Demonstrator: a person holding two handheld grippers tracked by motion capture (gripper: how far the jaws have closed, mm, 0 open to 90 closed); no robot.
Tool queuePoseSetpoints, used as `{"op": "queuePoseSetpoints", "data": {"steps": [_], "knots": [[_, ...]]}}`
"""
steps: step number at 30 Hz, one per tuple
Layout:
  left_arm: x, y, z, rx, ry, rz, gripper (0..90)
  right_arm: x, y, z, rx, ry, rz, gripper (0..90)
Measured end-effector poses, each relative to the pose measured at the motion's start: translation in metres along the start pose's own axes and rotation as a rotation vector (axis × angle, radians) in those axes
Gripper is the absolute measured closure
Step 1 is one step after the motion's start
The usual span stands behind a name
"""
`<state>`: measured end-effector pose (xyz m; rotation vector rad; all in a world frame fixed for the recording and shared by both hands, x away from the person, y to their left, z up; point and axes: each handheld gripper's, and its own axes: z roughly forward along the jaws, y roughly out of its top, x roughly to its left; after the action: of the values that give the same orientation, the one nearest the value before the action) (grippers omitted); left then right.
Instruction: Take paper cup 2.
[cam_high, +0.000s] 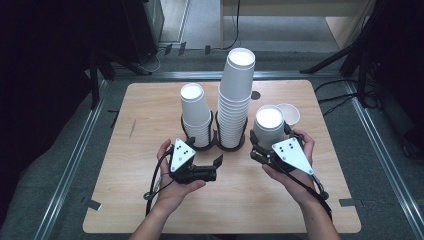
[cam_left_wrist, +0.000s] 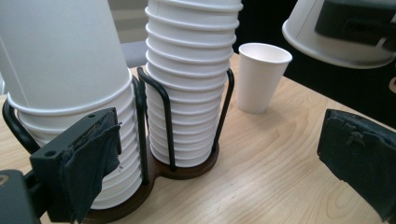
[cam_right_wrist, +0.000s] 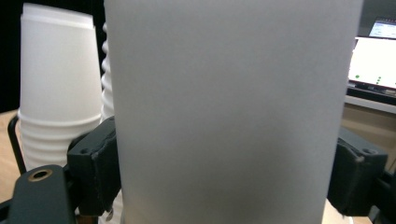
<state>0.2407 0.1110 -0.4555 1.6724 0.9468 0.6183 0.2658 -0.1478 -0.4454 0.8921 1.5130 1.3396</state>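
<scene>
Light wooden tabletop (cam_high: 150, 200), rounded corners, pale grain running lengthwise; one small dark round mark (cam_high: 256, 95) near the far edge. Grey carpeted floor (cam_high: 65, 200) around it, metal rails (cam_high: 75, 165) flanking left and right, short tape strips (cam_high: 92, 204) beside the near corners. Dark surroundings, stand legs (cam_high: 332, 59) at far right, pale wooden furniture (cam_high: 345, 22) beyond. Lit monitor (cam_right_wrist: 371, 63) on a desk in the right gripper view.

Mid-table: dark two-slot wire cup holder (cam_high: 216, 136) on a brown base. Shorter stack of inverted white paper cups (cam_high: 196, 114) in the left slot, taller stack (cam_high: 235, 97) in the right slot, leaning slightly.

Right gripper (cam_high: 272, 145) clamped on an inverted white paper cup (cam_high: 269, 125), pads pressing both sides of the wall in the right gripper view; cup held bottom-up just right of the taller stack, apparently clear of the tabletop, though the rim gap is hard to judge from above. Single upright paper cup (cam_high: 290, 114) standing on the table just behind it, apart from the holder.

Left gripper (cam_high: 215, 167) spread wide, nothing between the pads, resting low just in front of the holder, aimed toward the stacks.
</scene>
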Motion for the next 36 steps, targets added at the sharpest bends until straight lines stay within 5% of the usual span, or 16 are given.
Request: {"op": "queuePoseSetpoints", "data": {"steps": [19, 30, 36], "knots": [[-0.004, 0.001, -0.004, 0.017, -0.117, -0.024, 0.0, 0.024, -0.027, -0.004, 0.044, 0.011, -0.164, 14.1], [-0.013, 0.002, -0.004, 0.030, -0.157, -0.004, 0.0, 0.035, -0.042, -0.003, 0.051, 0.012, -0.301, 14.0], [-0.014, 0.003, -0.005, 0.018, -0.166, -0.005, 0.0, 0.043, -0.046, -0.004, 0.045, 0.032, -0.338, 14.1]]}}
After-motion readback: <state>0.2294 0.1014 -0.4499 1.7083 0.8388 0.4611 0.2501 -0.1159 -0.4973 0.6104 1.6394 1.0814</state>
